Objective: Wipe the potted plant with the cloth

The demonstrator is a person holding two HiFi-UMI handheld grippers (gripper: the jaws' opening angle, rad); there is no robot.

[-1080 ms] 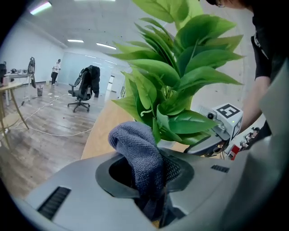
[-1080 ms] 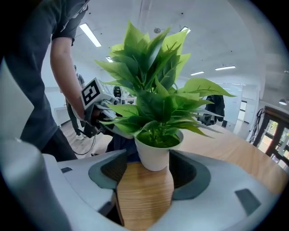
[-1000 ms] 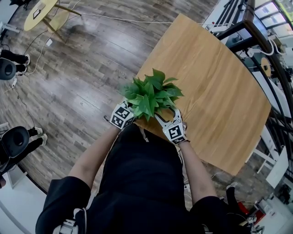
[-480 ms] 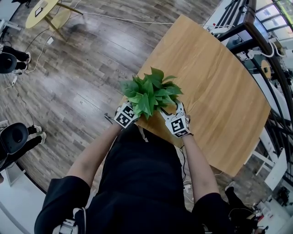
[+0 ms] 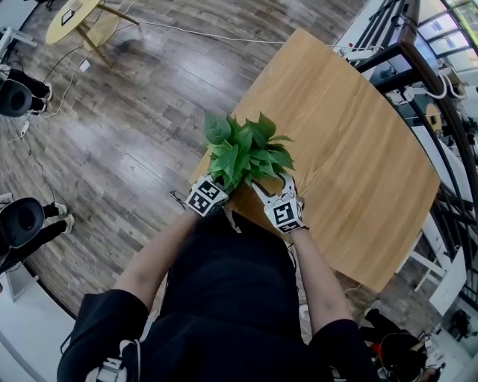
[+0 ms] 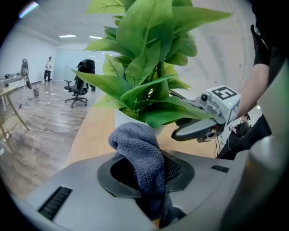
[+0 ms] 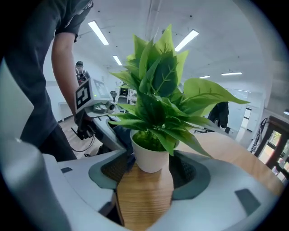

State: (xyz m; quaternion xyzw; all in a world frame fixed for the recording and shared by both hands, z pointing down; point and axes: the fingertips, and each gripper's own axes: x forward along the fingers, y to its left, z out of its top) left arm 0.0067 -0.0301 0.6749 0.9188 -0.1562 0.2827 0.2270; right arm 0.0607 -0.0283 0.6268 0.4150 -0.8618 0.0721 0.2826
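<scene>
A leafy green plant (image 5: 246, 151) in a small white pot (image 7: 151, 156) stands near the wooden table's (image 5: 351, 149) near-left edge. My left gripper (image 5: 209, 198) is at the plant's left side, shut on a grey-blue cloth (image 6: 141, 155). The cloth bulges out of the jaws just short of the pot (image 6: 121, 120), under the lower leaves. My right gripper (image 5: 275, 192) reaches in from the right. In the right gripper view the pot sits between its two pads, which stand against both sides of it. Leaves hide the pot in the head view.
The table's edge runs right beside the pot, with wood floor (image 5: 134, 142) below to the left. Office chairs (image 5: 22, 227) and a small round table (image 5: 71, 19) stand far off. Railings and cables line the table's far right side (image 5: 418, 74).
The left gripper with the cloth has shifted slightly along the plant's left side, and a left leaf now stands higher. The right gripper stays at the pot.
</scene>
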